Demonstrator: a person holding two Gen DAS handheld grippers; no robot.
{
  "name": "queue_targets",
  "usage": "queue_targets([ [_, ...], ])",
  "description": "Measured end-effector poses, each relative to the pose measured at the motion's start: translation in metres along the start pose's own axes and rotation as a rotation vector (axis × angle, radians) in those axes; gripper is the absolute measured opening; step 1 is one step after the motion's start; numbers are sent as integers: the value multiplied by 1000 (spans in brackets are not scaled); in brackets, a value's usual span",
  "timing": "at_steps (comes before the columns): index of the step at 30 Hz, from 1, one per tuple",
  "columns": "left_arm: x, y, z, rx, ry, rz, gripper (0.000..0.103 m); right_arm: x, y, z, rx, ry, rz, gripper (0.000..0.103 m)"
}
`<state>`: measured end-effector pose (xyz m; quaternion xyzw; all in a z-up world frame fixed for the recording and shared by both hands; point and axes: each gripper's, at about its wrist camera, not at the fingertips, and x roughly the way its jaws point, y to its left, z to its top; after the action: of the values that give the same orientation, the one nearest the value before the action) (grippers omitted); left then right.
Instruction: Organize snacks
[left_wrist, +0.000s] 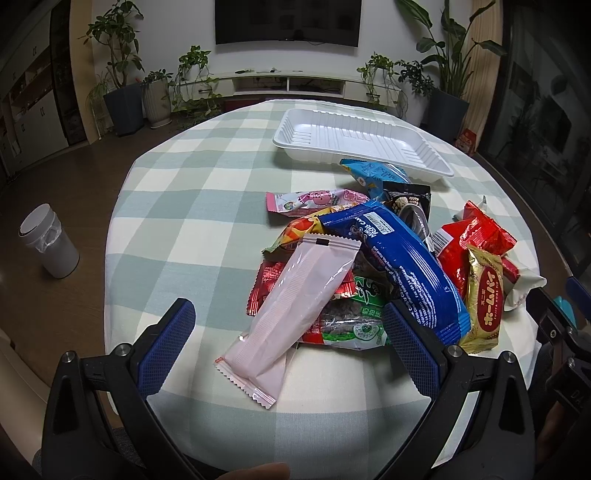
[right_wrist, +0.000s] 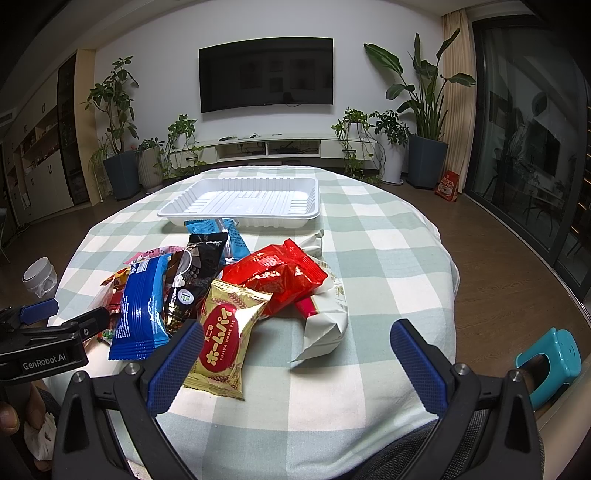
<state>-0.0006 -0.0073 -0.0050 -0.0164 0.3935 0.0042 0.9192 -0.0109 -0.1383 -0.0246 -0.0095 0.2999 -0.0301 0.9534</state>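
A heap of snack packets lies on the checked tablecloth. On top are a pale pink packet (left_wrist: 295, 310), a long blue packet (left_wrist: 399, 266) (right_wrist: 142, 306), a gold packet (left_wrist: 482, 306) (right_wrist: 225, 339), a red bag (left_wrist: 476, 240) (right_wrist: 280, 277), a white packet (right_wrist: 328, 317) and a black one (right_wrist: 199, 266). Behind the heap sits an empty white tray (left_wrist: 295, 146) (right_wrist: 184, 216). My left gripper (left_wrist: 288, 325) is open, its fingers either side of the pink packet's near half. My right gripper (right_wrist: 295, 339) is open over the cloth, its left finger beside the gold packet.
The round table's near edge (right_wrist: 295, 443) is just below both grippers. The left gripper's body (right_wrist: 44, 343) shows at the right wrist view's left edge. A white bin (left_wrist: 48, 240) stands on the floor left; a teal stool (right_wrist: 550, 362) stands right. Plants and a TV unit line the far wall.
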Motion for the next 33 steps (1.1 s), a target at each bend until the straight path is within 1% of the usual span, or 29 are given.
queue_targets([
  [18,0,-2,-1,0,2,-2,103,0,0,0,-1,1,1,103],
  [21,0,-5,-3,1,-2,-13,103,0,-1,0,1,1,1,103],
  [23,0,-7,-5,-1,1,-34,103,0,-1,0,1,1,1,103],
  [24,1,-6,-5,-8,7,-56,103,0,-1,0,1,1,1,103],
  [27,4,4,-5,-64,31,-164,103,-1,-1,1,6,1,3,103],
  [29,1,12,-7,-103,21,-241,103,-1,-2,1,18,2,10,103],
  [31,-6,15,-9,-104,-4,-257,103,-2,-5,1,39,1,21,103],
  [32,-11,14,-11,-95,-25,-247,103,-2,-7,1,49,2,32,103],
  [33,-13,13,-12,-81,-24,-232,103,-3,-9,-2,57,2,42,103],
])
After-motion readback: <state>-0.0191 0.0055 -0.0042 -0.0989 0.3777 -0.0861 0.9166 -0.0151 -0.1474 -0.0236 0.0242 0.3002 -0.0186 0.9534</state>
